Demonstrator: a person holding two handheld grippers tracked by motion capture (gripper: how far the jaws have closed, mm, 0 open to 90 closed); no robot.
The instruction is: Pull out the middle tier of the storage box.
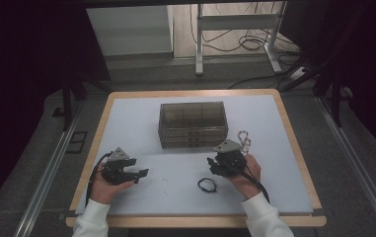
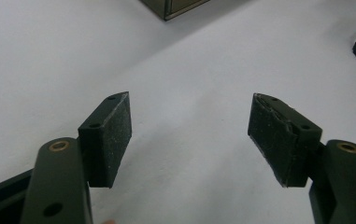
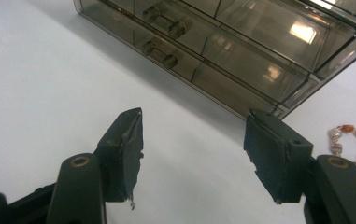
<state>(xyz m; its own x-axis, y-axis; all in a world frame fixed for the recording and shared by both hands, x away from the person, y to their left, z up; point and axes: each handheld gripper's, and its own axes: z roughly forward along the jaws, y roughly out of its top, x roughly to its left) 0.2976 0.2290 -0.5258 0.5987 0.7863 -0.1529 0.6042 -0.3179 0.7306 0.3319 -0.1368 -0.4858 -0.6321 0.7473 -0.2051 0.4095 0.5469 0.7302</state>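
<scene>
The room is dim in the high view; corners and sides are almost black. The pale blue-white table top (image 1: pixel 141 133) is lit softly from above, w/ weak shadows. A bright floor patch is seen at the back. Small far things look grainy.

In the right gripper view, glare spots are seen on the smoky see-through plastic drawer box (image 3: pixel 241 51); a soft shadow is cast beside it. In both gripper views, the near black parts at the bottom are a bit blurry.
</scene>
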